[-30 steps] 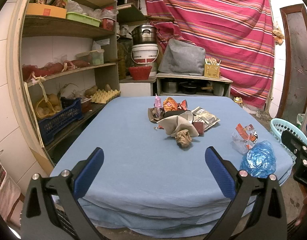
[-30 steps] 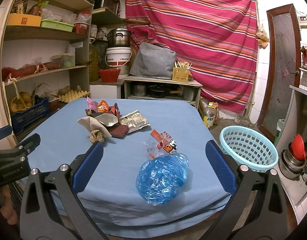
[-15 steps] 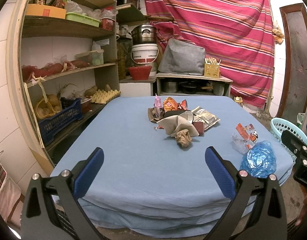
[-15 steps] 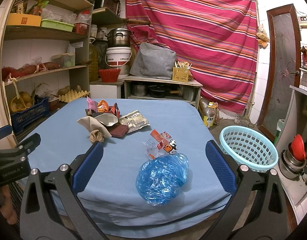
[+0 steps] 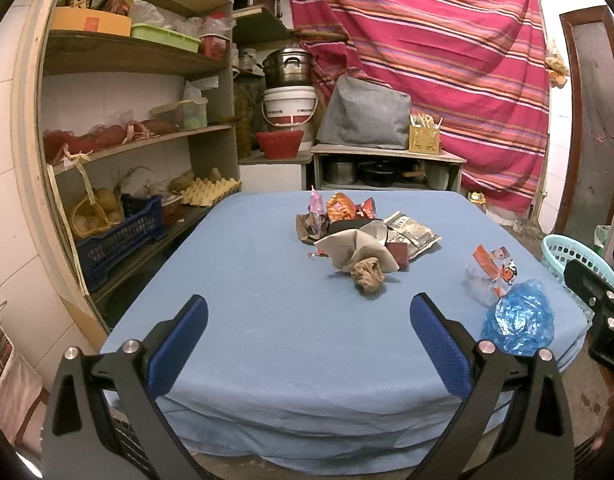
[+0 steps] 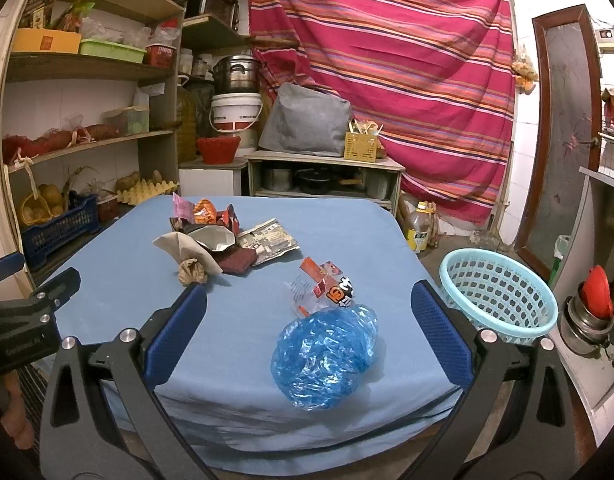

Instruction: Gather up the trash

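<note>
Both claws, the left gripper [image 5: 307, 320] and right gripper [image 6: 309, 312], gape wide above the near edge of the blue-clothed table [image 6: 347, 224]. A crumpled blue plastic bag [image 6: 325, 354] lies before the right one, a clear red-printed wrapper [image 6: 323, 286] touching it. Farther off sits a heap of paper and foil wrappers [image 5: 359, 236]. The pale turquoise plastic basket [image 6: 499, 296] stands beside the table.

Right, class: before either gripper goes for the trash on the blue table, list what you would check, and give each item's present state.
1. Right gripper open: ok, fingers spread wide.
2. Left gripper open: ok.
3. Both grippers hold nothing: ok.
4. Crumpled blue plastic bag lined up between the right fingers: ok; whether it is within reach, cannot tell.
5. Light blue basket upright, open and holding nothing: ok; it stands beside the table, off its right edge.
6. Clear snack wrapper apart from the bag: not ok, they look to be touching.
</note>
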Action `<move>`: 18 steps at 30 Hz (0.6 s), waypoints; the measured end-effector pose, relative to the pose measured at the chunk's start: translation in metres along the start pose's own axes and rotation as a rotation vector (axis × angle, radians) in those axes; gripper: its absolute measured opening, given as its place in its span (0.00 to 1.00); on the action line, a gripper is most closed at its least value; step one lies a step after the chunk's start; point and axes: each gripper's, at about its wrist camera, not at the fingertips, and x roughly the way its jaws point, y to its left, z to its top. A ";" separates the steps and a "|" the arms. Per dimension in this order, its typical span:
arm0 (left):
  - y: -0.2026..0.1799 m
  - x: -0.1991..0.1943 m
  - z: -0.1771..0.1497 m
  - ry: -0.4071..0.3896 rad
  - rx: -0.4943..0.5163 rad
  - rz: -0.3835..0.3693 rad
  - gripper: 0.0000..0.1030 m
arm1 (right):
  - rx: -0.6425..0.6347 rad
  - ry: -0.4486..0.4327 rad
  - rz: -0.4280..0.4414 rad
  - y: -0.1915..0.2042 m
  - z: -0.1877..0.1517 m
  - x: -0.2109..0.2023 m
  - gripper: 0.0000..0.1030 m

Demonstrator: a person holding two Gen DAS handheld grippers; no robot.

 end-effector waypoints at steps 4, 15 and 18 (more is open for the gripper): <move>0.001 0.000 0.000 -0.002 -0.001 0.001 0.96 | 0.004 0.001 0.003 0.000 0.000 0.000 0.96; 0.001 0.000 0.002 -0.008 -0.001 -0.003 0.96 | 0.001 -0.003 -0.001 -0.001 0.000 0.000 0.96; 0.000 0.000 0.002 -0.009 0.001 -0.004 0.96 | 0.001 -0.003 0.000 -0.001 0.000 0.000 0.96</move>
